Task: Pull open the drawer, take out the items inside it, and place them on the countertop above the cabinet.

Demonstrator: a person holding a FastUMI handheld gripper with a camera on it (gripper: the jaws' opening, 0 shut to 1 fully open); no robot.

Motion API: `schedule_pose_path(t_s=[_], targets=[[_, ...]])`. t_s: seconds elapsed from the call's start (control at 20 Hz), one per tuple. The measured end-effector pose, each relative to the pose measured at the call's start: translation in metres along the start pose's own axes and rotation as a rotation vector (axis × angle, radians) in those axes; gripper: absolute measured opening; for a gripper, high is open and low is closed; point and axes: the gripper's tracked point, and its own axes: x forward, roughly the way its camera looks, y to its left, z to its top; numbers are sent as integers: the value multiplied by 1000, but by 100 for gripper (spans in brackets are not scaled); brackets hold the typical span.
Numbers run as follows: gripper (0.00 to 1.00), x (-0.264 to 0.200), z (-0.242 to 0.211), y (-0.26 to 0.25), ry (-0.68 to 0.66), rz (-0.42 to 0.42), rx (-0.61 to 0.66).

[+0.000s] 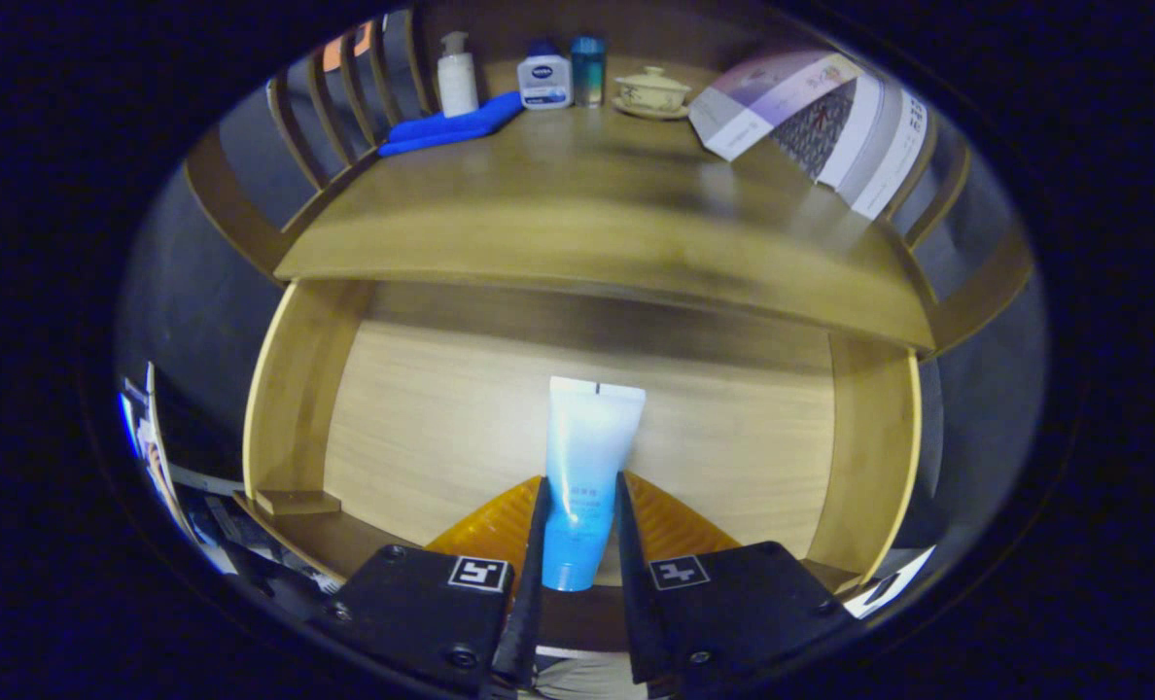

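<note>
In the gripper view, the drawer (393, 428) is standing pulled open below the surface (577, 233), so the opening step looks done. The hand-held gripper (580, 506) is pinching a tube (585, 467) between its narrowed fingers, both pressing its sides, the tube's far end reaching over the drawer's bare floor. The tube is not yet on the surface, where a pump bottle (457, 73), blue cloth (451, 126), lidded cup (651, 92) and box (811, 122) are sitting at the back. Lifting and placing it is what remains, as far as I can judge.
</note>
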Motion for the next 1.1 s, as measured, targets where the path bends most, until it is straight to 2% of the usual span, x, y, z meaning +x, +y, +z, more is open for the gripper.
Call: schedule_pose_path(t_s=[0.25,0.45,0.7,1.1], targets=[[39,-35,32,-7,-76,-25,6],[39,-59,59,-2,-123,4,13],[39,-76,100,-8,-204,-17,31],[39,-61,152,-10,-289,-28,75]])
